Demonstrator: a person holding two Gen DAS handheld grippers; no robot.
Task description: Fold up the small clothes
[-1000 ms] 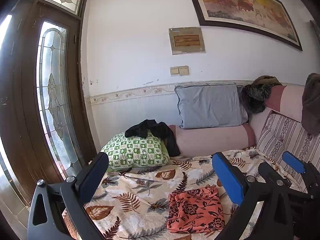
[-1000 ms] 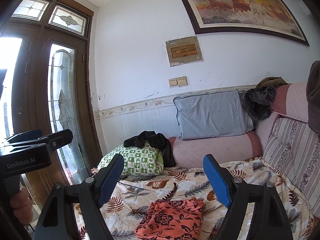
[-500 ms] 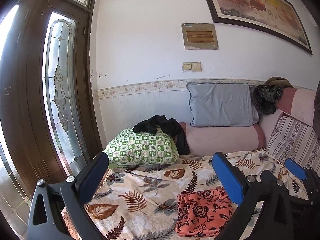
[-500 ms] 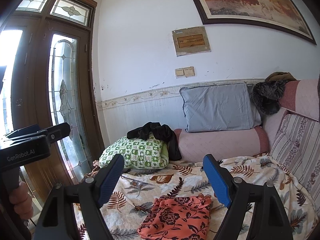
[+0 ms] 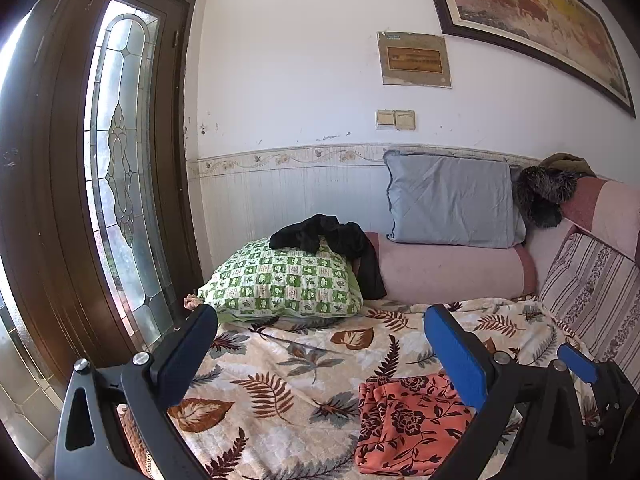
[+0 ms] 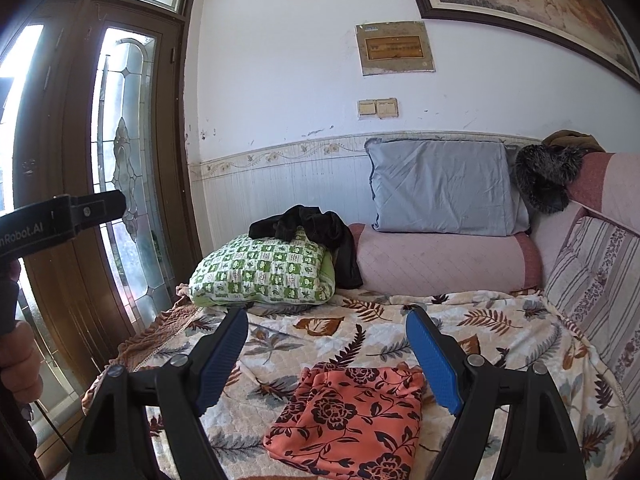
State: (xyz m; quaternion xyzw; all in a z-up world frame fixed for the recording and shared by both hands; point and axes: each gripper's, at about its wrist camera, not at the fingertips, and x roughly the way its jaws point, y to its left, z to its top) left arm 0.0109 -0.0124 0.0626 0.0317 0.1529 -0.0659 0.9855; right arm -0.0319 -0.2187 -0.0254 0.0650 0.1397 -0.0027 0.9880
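Left gripper with blue-padded black fingers spread wide, nothing between them. Right gripper likewise gaping and empty. Left to right: brown wooden glazed door, green checked pillow under a crumpled black garment, folded orange floral cloth flat on the leaf-patterned bedspread, below both grippers.

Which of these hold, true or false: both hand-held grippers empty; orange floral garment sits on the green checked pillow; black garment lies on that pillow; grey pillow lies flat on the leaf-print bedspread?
1. Left hand-held gripper and right hand-held gripper are open and empty. True.
2. The orange floral fabric garment sits on the green checked pillow. False: it lies on the leaf-print bedspread.
3. The crumpled black garment lies on that pillow. True.
4. The grey-blue pillow lies flat on the bedspread. False: it leans on the pink bolster.
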